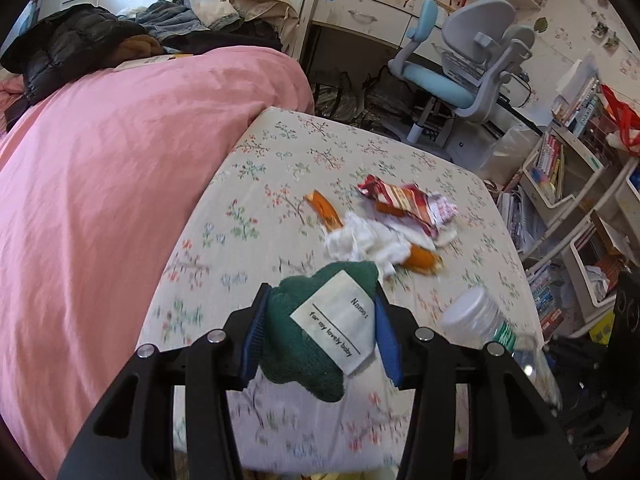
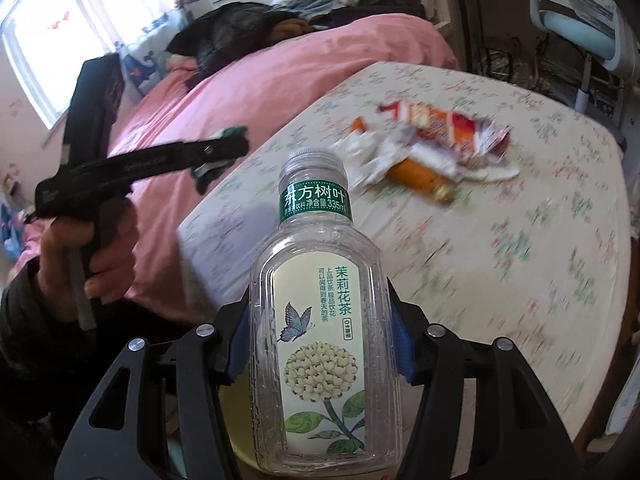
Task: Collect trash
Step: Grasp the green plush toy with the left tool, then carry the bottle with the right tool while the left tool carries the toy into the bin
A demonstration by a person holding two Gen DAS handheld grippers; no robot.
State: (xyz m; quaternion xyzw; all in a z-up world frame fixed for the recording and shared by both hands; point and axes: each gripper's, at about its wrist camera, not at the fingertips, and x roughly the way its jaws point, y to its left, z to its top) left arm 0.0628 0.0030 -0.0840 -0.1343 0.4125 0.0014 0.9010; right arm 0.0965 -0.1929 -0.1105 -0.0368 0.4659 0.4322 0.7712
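My left gripper (image 1: 318,324) is shut on a dark green knitted cloth (image 1: 296,344) with a white label, held above the near edge of the floral bed sheet (image 1: 280,152). My right gripper (image 2: 320,344) is shut on an empty clear tea bottle (image 2: 320,320) with a grey cap, held upright above the sheet's near edge; the bottle also shows in the left wrist view (image 1: 488,324). A pile of trash lies in the middle of the sheet: red and white wrappers (image 1: 408,200), crumpled white tissue (image 1: 368,244) and orange wrappers (image 1: 424,258). The pile also shows in the right wrist view (image 2: 432,144).
A pink duvet (image 1: 120,168) covers the bed's left side, with dark jackets (image 1: 68,48) piled at its far end. A blue and grey desk chair (image 1: 460,68) stands beyond the bed. Shelves with books (image 1: 568,168) stand on the right. The left gripper shows from the side in the right wrist view (image 2: 224,148).
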